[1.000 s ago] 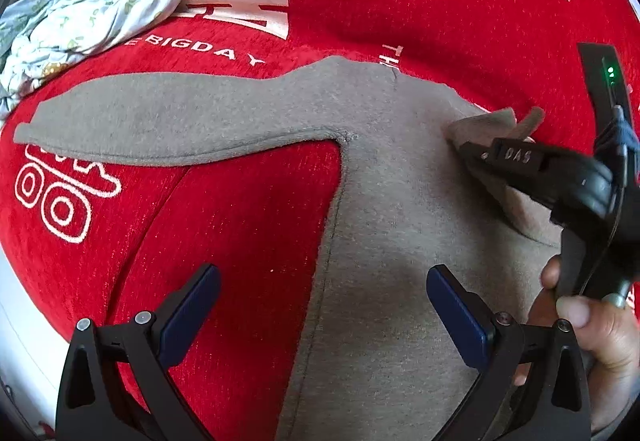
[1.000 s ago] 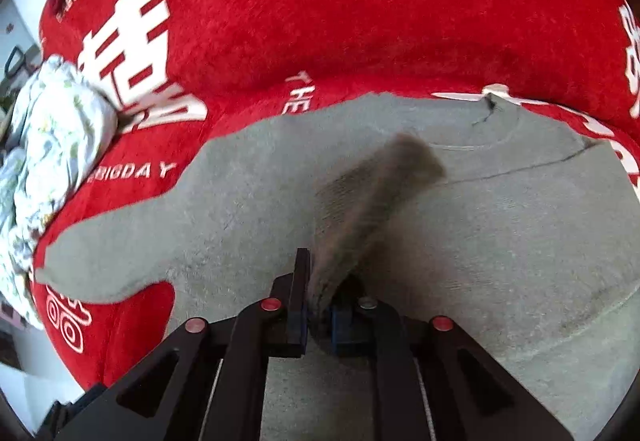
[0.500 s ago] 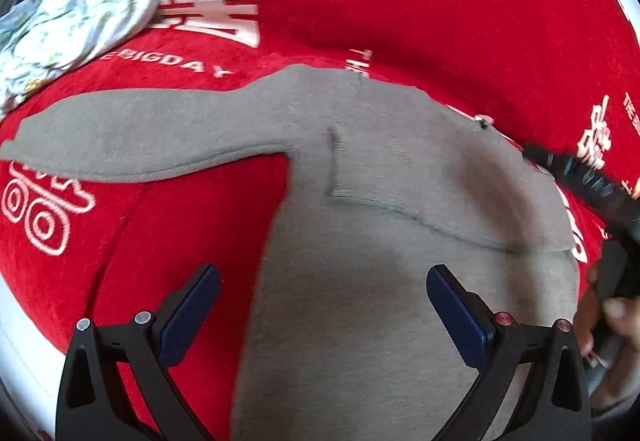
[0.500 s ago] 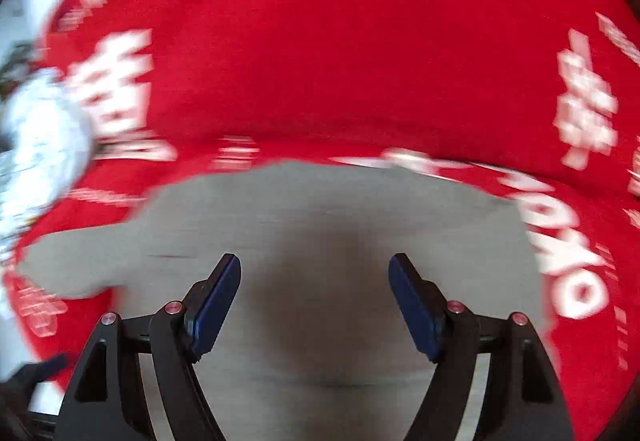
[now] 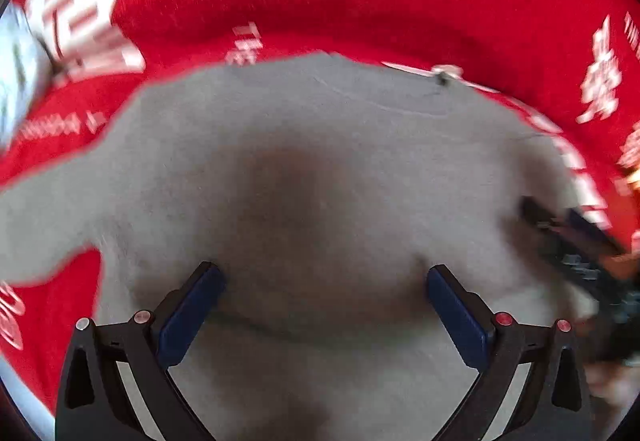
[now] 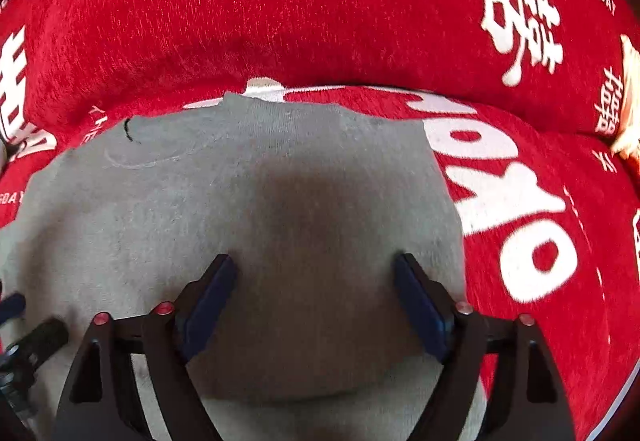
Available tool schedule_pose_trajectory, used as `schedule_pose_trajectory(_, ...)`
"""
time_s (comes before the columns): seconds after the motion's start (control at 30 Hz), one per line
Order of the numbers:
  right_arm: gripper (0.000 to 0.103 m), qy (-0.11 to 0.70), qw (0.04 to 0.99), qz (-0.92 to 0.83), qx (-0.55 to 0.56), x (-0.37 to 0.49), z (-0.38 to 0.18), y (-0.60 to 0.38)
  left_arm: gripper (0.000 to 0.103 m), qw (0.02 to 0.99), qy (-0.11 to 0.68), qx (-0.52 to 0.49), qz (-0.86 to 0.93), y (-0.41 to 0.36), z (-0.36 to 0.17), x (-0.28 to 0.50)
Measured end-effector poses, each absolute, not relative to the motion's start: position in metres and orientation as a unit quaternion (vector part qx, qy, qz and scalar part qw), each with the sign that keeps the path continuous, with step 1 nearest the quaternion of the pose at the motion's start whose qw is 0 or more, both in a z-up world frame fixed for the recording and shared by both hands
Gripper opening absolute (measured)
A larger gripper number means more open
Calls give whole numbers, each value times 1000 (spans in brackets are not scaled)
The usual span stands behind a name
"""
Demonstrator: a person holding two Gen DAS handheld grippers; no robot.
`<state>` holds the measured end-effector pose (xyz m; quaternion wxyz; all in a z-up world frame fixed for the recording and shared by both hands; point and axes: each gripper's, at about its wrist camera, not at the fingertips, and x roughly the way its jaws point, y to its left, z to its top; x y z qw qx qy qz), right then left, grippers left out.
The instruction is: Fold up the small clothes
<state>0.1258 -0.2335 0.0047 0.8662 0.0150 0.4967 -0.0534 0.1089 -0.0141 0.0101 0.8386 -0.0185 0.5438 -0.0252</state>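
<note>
Left wrist: grey top (image 5: pixel 320 169), sleeve (image 5: pixel 44 209) | both claws released, empty.

A soft red cover (image 6: pixel 320 9) with big white letters and signs fills both views. A grey top (image 6: pixel 248 201) lies flat on it, in the middle and lower part of each frame. In the left wrist view 1 grey sleeve (image 5: pixel 44 209) sticks out to the left edge, and a pale, blurry cloth (image 5: pixel 18 73) lies on the red at the far left.
</note>
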Motion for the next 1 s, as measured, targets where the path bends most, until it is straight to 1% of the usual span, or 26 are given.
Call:
schedule_pose_trajectory(0.03,89,500,864,-53,18,130,4,-235,103,838,545,-7,-19,-15,8,111)
schedule_pose_trajectory(0.13,89,508,859,-57,13,132,12,-233,103,840,541,-31,-21,-9,17,109)
schedule_pose_trajectory(0.2,89,487,872,-37,9,121,21,-227,103,844,534,-52,-28,-4,23,104)
schedule_pose_trajectory(0.3,89,488,873,-11,-7,104,21,-212,103,839,543,-25,-19,-11,12,102)
schedule_pose_trajectory(0.33,89,497,868,-16,-11,99,16,-210,103,843,538,2,-12,-16,8,100)
schedule_pose_trajectory(0.4,89,504,863,-16,-6,90,9,-209,103,848,530,17,-8,-19,11,94)
schedule_pose_trajectory(0.5,90,488,872,-24,-7,70,15,-207,103,854,520,-6,-8,-11,22,79)
schedule_pose_trajectory(0.6,90,475,880,-10,17,49,23,-204,103,863,504,-21,-8,-3,29,61)
schedule_pose_trajectory(0.73,90,492,871,-3,-4,30,10,-191,103,862,507,-9,-10,-1,23,40)
schedule_pose_trajectory(0.83,95,474,880,-8,-15,9,7,-187,103,854,520,-3,-6,3,9,26)
schedule_pose_trajectory(0.93,99,459,888,-4,-11,-10,6,-190,103,863,505,-4,-8,7,9,4)
schedule_pose_trajectory(0.97,103,452,892,-2,-12,-15,5,-190,103,864,503,-4,-12,8,9,-4)
schedule_pose_trajectory(1.0,103,447,895,0,-15,-21,4,-190,103,865,502,-3,-15,9,10,-10)
